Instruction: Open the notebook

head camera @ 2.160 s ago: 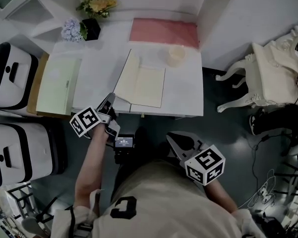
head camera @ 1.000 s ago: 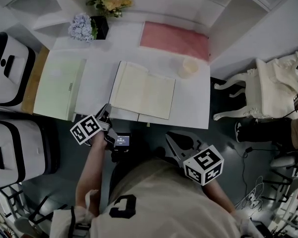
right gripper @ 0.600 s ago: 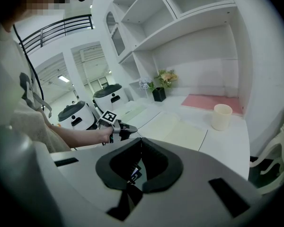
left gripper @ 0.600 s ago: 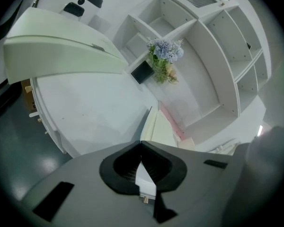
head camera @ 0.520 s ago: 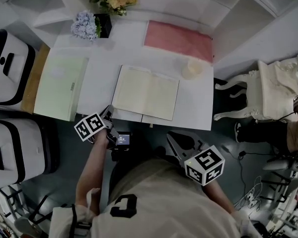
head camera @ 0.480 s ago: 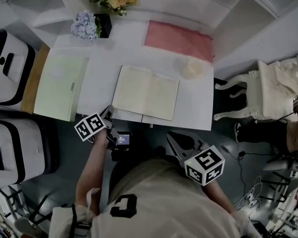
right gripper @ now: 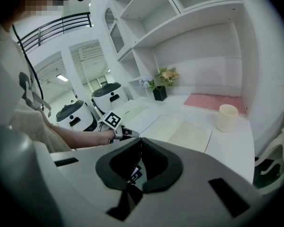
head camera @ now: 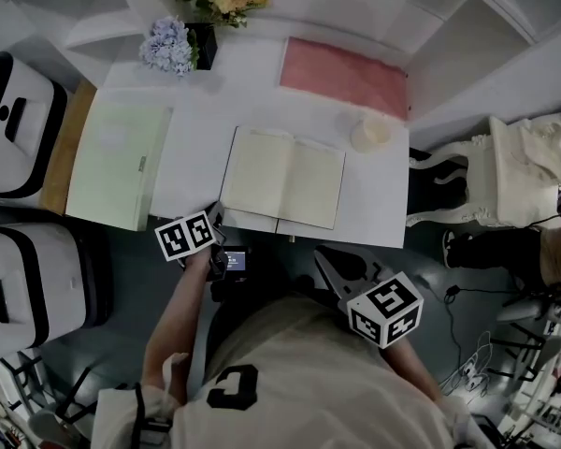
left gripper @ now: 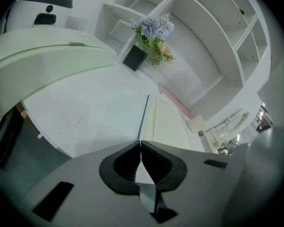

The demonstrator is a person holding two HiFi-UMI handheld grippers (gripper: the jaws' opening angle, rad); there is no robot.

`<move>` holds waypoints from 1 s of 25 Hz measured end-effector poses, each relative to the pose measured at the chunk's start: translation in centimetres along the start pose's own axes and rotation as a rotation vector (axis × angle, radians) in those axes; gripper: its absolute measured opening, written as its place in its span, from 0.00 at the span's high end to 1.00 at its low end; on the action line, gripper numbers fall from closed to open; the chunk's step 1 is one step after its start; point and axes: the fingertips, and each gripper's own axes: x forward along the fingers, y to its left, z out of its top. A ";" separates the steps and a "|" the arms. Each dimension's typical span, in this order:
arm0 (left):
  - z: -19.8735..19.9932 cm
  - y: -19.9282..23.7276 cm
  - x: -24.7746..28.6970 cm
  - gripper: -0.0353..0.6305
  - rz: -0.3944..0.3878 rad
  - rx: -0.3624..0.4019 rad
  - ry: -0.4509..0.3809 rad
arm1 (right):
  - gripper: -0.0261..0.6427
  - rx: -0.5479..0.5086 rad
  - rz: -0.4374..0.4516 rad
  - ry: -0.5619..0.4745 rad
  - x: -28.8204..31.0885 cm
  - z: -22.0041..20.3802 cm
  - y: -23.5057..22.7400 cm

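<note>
The notebook [head camera: 284, 177] lies open on the tabletop [head camera: 196, 148]. The left tool [head camera: 215, 221] at its 8 o'clock and the right tool [head camera: 331, 262] at 5 o'clock are both clenched and empty.

Cream cup [head camera: 371, 134] on worktop [head camera: 192, 138]; pink mat [head camera: 344, 75] just behind cup, flowers [head camera: 171, 47] well L of cup, green book [head camera: 112, 162] farther L.

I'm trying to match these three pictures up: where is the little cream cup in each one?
Head view: cup upper right of centre, by the open notebook's far right corner.
Left gripper view: small, right of centre, past the notebook.
Right gripper view: right of centre, behind the notebook.
Shared landmark: the open notebook.
</note>
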 end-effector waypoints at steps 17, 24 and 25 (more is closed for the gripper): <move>-0.3 -0.1 0.3 0.92 -0.023 0.176 0.113 | 0.93 0.005 -0.019 -0.024 1.6 1.0 0.5; -0.3 -0.2 0.3 0.92 -0.015 0.252 0.144 | 0.93 0.009 -0.019 -0.022 1.8 0.8 0.7; -0.3 -0.3 0.4 0.92 -0.018 0.252 0.150 | 0.93 0.010 -0.018 -0.019 1.9 0.7 0.7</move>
